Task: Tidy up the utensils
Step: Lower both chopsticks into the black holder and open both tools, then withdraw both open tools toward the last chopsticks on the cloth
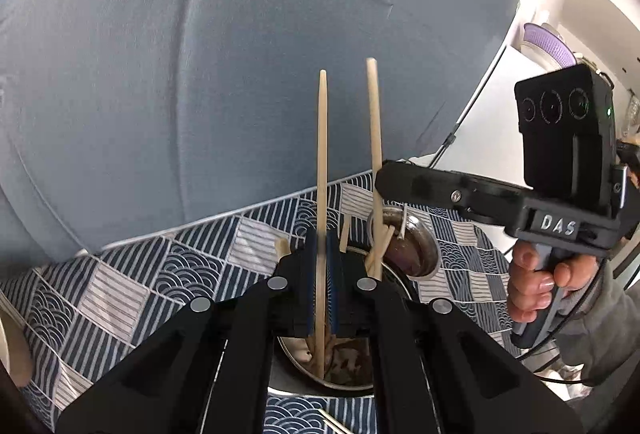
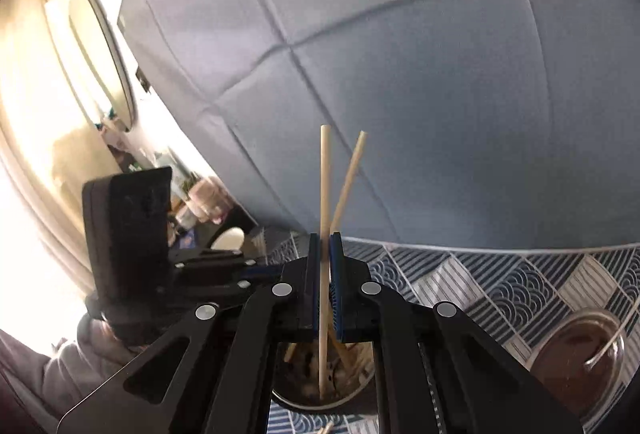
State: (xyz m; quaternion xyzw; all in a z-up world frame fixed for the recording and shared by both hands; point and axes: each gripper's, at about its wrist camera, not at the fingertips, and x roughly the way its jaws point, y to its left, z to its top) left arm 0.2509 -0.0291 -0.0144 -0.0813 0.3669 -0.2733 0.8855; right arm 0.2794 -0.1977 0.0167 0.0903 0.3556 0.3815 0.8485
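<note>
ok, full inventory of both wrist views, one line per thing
chopsticks: two held, pale wood, one upright in each gripper; more in the bowl
metal bowl: one, steel, below both grippers
small dish: one, steel, brown contents, beside the bowl
tablecloth: one, navy and white patterned
padded panel: one, grey-blue, behind the table
left gripper: black, shut on a chopstick
right gripper: black, shut on a chopstick
hand: one visible, on the right gripper's handle
</note>
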